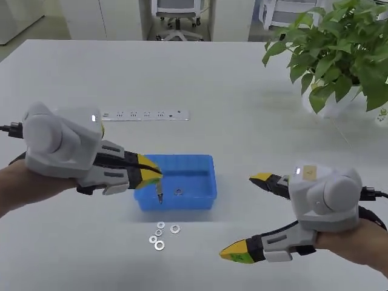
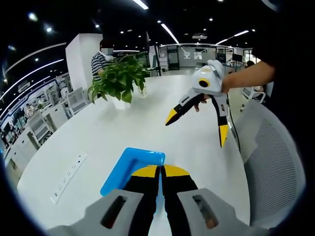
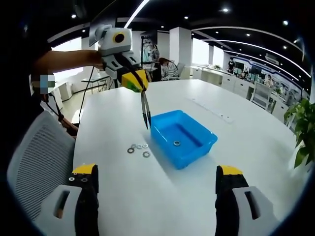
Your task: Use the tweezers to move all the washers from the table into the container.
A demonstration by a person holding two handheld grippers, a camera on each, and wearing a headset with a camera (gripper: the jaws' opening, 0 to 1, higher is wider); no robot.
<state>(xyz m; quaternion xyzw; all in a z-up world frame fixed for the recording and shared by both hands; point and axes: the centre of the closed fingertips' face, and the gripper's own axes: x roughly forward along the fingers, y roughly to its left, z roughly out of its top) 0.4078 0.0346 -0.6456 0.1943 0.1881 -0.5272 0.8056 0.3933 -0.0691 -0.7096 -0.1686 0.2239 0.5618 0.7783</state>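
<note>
Head view's bright and even, pretty sharp, white tabletop [image 1: 242, 79] slightly washed out, just soft shadows by the plant [image 1: 339, 54] and blue container [image 1: 200, 200]. The 2 gripper views are fisheye: ceiling light strips [image 3: 139, 11] glare and bend, edges smear a bit.

Head view: above the near edge of the table [image 1: 242, 85], facing forward and down; container [image 1: 176, 203] at frame centre.
Left gripper view: low, close over the container, facing across the table; right gripper [image 2: 196, 130] upper right.
Right gripper view: low, facing the container mid-frame; left gripper [image 3: 135, 81] with tweezers [image 3: 145, 110] upper left.
Shared: container and table, in all three views.
</note>
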